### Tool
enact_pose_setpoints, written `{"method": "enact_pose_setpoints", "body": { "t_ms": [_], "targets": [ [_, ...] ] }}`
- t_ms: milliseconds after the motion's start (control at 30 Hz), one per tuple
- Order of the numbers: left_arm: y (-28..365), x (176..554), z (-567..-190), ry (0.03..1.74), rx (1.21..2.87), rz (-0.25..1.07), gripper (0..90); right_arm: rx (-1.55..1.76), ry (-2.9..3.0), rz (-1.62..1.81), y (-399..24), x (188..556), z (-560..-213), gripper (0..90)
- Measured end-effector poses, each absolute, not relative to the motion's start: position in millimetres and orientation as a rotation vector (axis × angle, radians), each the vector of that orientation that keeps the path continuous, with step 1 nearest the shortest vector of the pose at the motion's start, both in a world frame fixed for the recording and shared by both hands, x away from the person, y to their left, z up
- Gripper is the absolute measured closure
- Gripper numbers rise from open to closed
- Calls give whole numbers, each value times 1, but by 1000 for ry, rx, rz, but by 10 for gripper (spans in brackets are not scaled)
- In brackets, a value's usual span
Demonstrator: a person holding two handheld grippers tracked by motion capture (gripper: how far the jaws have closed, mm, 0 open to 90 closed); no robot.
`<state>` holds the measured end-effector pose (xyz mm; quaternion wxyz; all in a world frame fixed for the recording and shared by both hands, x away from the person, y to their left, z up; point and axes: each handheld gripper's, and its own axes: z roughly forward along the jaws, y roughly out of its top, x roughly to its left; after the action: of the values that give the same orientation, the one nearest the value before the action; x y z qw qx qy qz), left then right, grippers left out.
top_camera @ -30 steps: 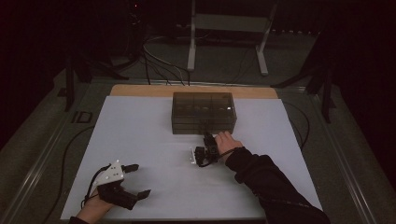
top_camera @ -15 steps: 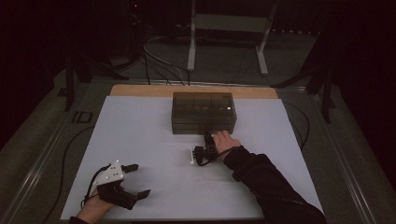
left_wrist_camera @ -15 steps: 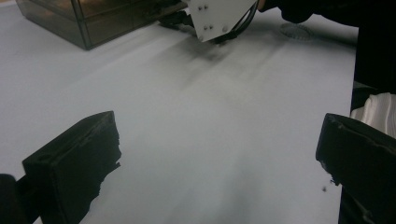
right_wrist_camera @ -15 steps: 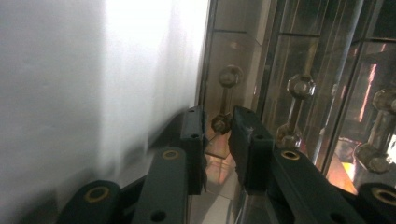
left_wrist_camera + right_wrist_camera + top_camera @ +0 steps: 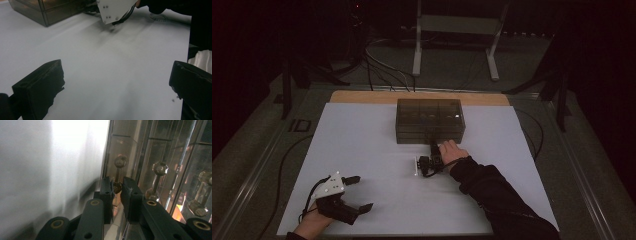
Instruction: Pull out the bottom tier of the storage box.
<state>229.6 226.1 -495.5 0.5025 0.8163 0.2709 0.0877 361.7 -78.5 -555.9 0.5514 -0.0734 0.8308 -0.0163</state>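
Observation:
A smoky see-through drawer box (image 5: 429, 120) stands at the far middle of the white table (image 5: 362, 140). My right gripper (image 5: 433, 148) is at its front face. In the right gripper view its jaws (image 5: 117, 182) have just been closing, and a small faceted drawer knob (image 5: 116, 187) sits between the pads, touching both. My left gripper (image 5: 362, 192) rests near the front left corner, open and apart from everything. In the left gripper view its jaws (image 5: 116, 72) stand wide over bare table, with the box (image 5: 50, 10) and the right gripper's white plate (image 5: 115, 10) farther off.
More faceted knobs (image 5: 160, 168) line the box front beside the held one. A strip of wood (image 5: 362, 96) edges the table's far side. Cables and a metal stand (image 5: 457, 25) lie on the dark floor beyond. A dark sleeve (image 5: 502, 200) crosses the right front.
The right hand has shifted only slightly at the box front. The left gripper has stayed where it was.

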Motion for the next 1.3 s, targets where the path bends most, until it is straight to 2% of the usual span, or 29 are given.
{"method": "enact_pose_setpoints", "body": {
  "t_ms": [767,800,1133,1200,1233,1300],
  "targets": [
    [226,230,-496,655,1973,213,0,-230,1994,-16,-87,341,-548,800],
    [226,230,-496,655,1973,213,0,-240,2002,-20,-87,340,-548,896],
    [226,230,-496,655,1974,214,0,-238,2033,50,-87,334,-541,900],
    [226,230,-495,654,1973,215,0,-226,2057,69,-88,333,-538,799],
    [226,230,-496,653,1978,215,0,-205,2104,103,-89,332,-535,718],
    [226,230,-496,654,1978,214,0,-196,2161,174,-93,331,-528,632]
  ]
}}
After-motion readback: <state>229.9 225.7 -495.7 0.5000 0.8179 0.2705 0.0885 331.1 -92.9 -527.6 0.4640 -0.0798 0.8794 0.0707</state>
